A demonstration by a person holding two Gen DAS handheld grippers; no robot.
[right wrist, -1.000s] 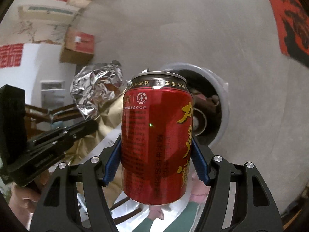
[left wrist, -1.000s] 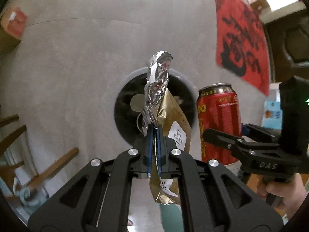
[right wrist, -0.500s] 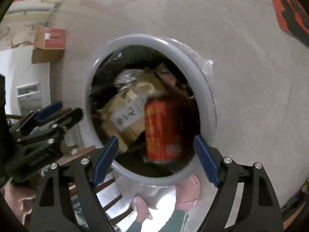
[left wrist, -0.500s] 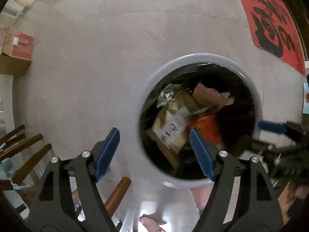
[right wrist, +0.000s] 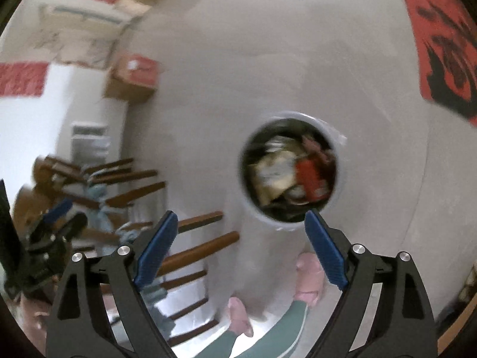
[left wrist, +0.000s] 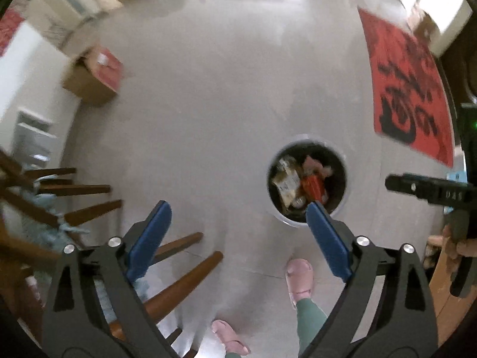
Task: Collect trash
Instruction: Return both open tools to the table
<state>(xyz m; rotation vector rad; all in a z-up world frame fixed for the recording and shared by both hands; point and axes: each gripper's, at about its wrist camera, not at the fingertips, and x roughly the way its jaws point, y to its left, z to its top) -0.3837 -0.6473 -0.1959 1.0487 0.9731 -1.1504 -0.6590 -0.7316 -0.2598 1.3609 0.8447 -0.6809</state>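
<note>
Now both the left gripper (left wrist: 235,211) and right gripper (right wrist: 241,220), jaws just spread and empty, hang above the trash bin (left wrist: 347,179), where the red can (left wrist: 311,186) lies beside a gold wrapper (left wrist: 286,182).

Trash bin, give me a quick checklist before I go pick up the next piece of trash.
1. Red can inside the trash bin: ok.
2. Gold snack bag inside the bin: ok.
3. Left gripper jaws have just been opening, nothing between them: ok.
4. Right gripper jaws have just been opening, nothing between them: ok.
5. Next piece of trash located: cannot tell, none shows on the floor.
</note>
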